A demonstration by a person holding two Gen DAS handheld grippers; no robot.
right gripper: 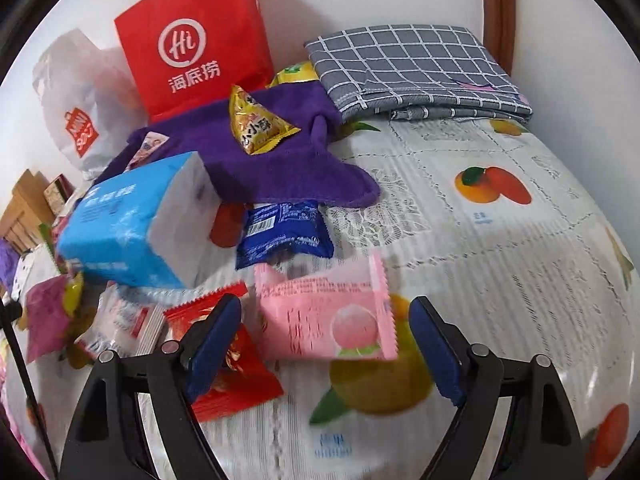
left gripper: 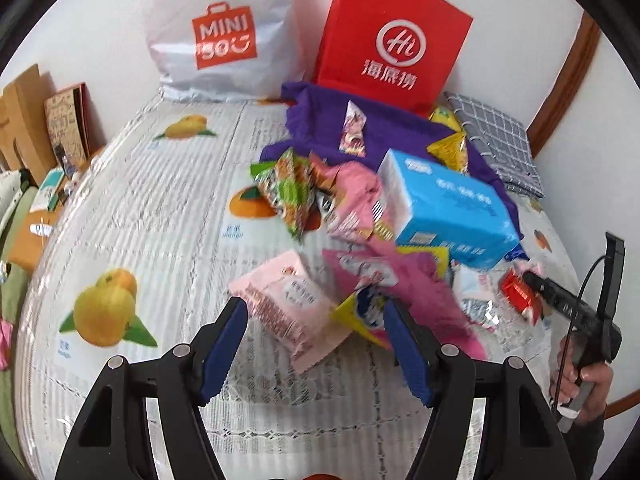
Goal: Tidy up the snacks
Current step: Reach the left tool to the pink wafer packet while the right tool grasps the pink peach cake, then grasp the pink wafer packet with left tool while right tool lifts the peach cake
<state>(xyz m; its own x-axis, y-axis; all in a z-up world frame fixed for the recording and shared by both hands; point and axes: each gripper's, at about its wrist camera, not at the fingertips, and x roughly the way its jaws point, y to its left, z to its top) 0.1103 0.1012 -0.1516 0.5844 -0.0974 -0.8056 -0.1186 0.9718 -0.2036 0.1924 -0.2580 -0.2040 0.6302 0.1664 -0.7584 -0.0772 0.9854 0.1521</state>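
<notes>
In the left wrist view, the left gripper point(left gripper: 314, 312) is seen held over a table cloth point(left gripper: 132, 216) with fruit pictures on it. Its two blue pads point(left gripper: 222, 354) are spread apart, and nothing is gripped by them. A pale pink snack pack point(left gripper: 286, 300) is seen lying in the gap between the pad tips, a bit ahead. A yellow and blue packet point(left gripper: 362, 314) is seen right at the tip of the right-side pad; whether it is touched cannot be told. Ahead of the gripper, a pile of snacks is seen, with a blue tissue pack point(left gripper: 448, 210) on top and a green packet point(left gripper: 286, 190) to the left of it. Farther ahead, a purple cloth point(left gripper: 388, 128), a red paper bag point(left gripper: 394, 40) and a white bag point(left gripper: 224, 36) are seen. Far to the right, the other gripper is seen held in a hand point(left gripper: 586, 384).

In the right wrist view, the right gripper point(right gripper: 326, 314) is seen wide open, with nothing gripped. A pink peach snack pack point(right gripper: 330, 316) is seen lying between its pads, untouched on either side. A red packet point(right gripper: 230, 372) is seen lying under the left-side pad. Ahead, a dark blue packet point(right gripper: 282, 234) and the blue tissue pack point(right gripper: 132, 220) are seen. A gold packet point(right gripper: 258, 122) is seen resting on the purple cloth point(right gripper: 280, 176). A folded grey checked cloth point(right gripper: 412, 70) is seen far ahead to the right.
</notes>
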